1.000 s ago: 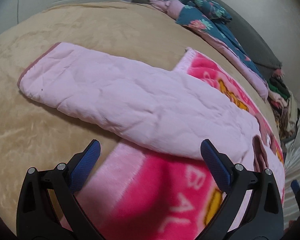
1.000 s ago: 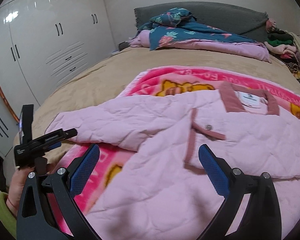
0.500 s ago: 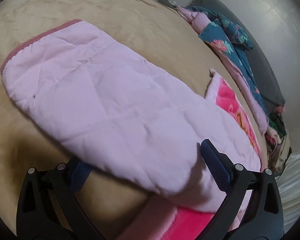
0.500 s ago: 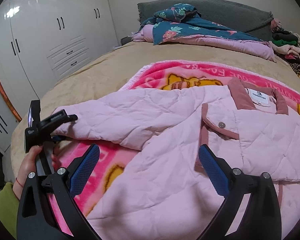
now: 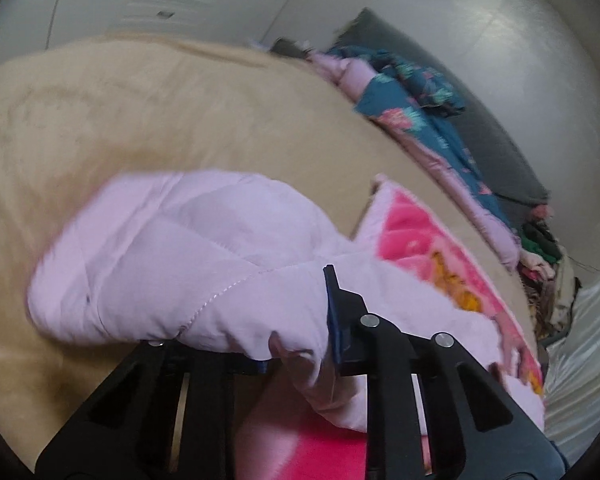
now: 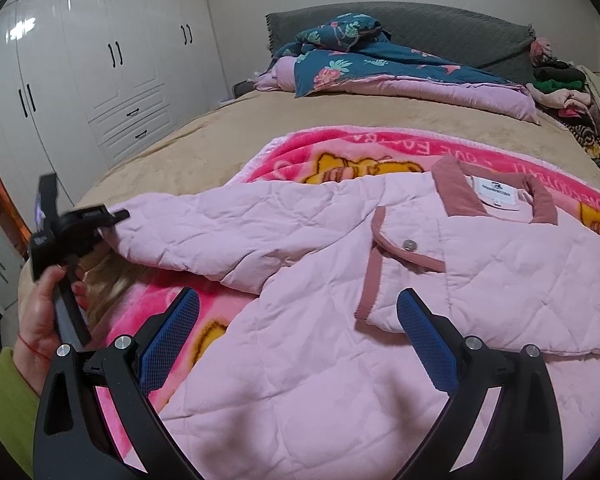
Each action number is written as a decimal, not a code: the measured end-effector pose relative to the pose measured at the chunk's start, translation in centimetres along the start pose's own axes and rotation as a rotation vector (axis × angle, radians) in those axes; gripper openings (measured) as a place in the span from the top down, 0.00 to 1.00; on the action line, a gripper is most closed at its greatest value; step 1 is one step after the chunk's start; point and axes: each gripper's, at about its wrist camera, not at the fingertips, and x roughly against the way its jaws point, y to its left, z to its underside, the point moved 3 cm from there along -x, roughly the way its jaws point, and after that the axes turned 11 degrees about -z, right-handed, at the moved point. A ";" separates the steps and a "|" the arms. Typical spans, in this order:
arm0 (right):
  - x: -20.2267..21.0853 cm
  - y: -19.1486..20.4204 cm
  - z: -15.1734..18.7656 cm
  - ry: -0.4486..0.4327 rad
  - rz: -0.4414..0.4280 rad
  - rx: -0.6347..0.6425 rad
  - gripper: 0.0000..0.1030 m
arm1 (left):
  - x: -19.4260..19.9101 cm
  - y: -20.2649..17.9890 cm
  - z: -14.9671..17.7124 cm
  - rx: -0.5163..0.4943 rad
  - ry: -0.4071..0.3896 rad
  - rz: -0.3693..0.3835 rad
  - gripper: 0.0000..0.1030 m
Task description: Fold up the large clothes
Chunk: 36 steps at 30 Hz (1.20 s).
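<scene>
Lying open-fronted on a pink cartoon blanket [image 6: 340,148], the quilted pink jacket [image 6: 440,280] runs lengthwise along the bed, collar [image 6: 460,192] toward the grey headboard [image 6: 420,28], hem nearest the right wrist camera. Its sleeve [image 5: 188,256] stretches sideways over the tan bedspread [image 6: 204,140]. The left gripper [image 5: 296,344] pinches that sleeve's cuff end, fabric bunched between its pressed-together jaws. The right gripper [image 6: 296,340] hangs spread above the jacket's lower front, holding nothing. A floral duvet [image 6: 360,64] lies by the headboard; white wardrobes [image 6: 100,80] line one wall.
</scene>
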 end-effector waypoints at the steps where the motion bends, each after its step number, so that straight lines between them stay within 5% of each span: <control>1: 0.5 -0.2 0.0 -0.008 0.001 -0.006 0.04 | 0.7 -0.5 -0.2 -0.009 -0.012 0.011 0.87; 16: 7.2 -3.9 0.5 -0.095 0.057 -0.054 0.04 | 10.4 -11.0 0.9 -0.191 -0.146 0.164 0.88; 36: 17.9 -13.2 4.0 -0.212 0.133 -0.212 0.04 | 14.9 -25.4 8.0 -0.445 -0.130 0.206 0.89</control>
